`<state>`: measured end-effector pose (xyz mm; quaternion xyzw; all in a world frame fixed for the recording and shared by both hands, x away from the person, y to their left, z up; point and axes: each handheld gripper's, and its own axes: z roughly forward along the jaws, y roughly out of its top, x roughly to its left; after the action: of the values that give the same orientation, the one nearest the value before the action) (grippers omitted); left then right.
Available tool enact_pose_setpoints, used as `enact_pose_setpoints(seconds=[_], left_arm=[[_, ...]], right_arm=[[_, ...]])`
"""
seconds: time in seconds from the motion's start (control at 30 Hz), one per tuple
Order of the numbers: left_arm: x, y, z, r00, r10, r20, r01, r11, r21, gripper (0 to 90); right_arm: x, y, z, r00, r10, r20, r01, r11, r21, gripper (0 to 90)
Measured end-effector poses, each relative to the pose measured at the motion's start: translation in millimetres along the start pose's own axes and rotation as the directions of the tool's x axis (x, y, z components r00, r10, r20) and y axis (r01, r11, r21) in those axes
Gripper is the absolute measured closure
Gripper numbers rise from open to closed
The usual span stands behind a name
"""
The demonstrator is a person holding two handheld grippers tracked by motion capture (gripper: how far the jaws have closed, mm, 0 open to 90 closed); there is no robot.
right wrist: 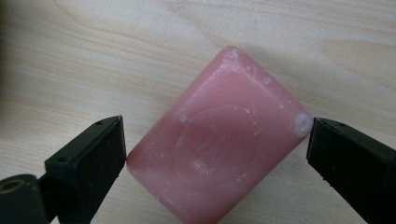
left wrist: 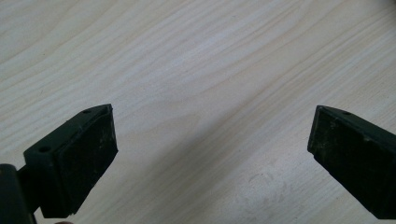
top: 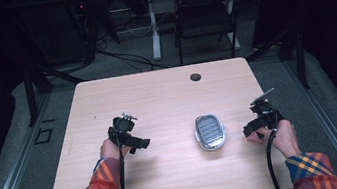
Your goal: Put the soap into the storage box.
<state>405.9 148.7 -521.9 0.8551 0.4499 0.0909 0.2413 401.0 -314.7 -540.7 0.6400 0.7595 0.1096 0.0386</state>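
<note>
A pink bar of soap [right wrist: 219, 144] lies on the light wooden table [right wrist: 70, 56], turned at a slant. My right gripper [right wrist: 215, 125] straddles it, and both black pads touch its opposite corners. In the high view this gripper [top: 249, 130] sits at the table's right side, just right of a grey oval soap dish [top: 210, 131] with a ribbed floor. My left gripper [top: 139, 143] rests at the table's left, held in the person's hand. Its jaws stand wide apart over bare wood, and the left gripper [left wrist: 212, 116] holds nothing.
The table [top: 156, 96] has a round cable hole [top: 195, 76] near its far edge. Behind the table stand a black folding chair [top: 205, 18] and a white desk leg [top: 153, 26], with cables on the floor. Dark curtains close both sides.
</note>
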Motion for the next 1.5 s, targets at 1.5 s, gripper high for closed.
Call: enact_pose_setpoints(seconds=[1.5], left_arm=[[-0.9,-0.1,-0.5,1.0000,0.005,-0.008,-0.005,1.0000,0.004,1.8]], right_arm=[[-6.5,2.6,-2.2,0.9984,-0.027,0.049,0.025,0.999,0.041,34.8]])
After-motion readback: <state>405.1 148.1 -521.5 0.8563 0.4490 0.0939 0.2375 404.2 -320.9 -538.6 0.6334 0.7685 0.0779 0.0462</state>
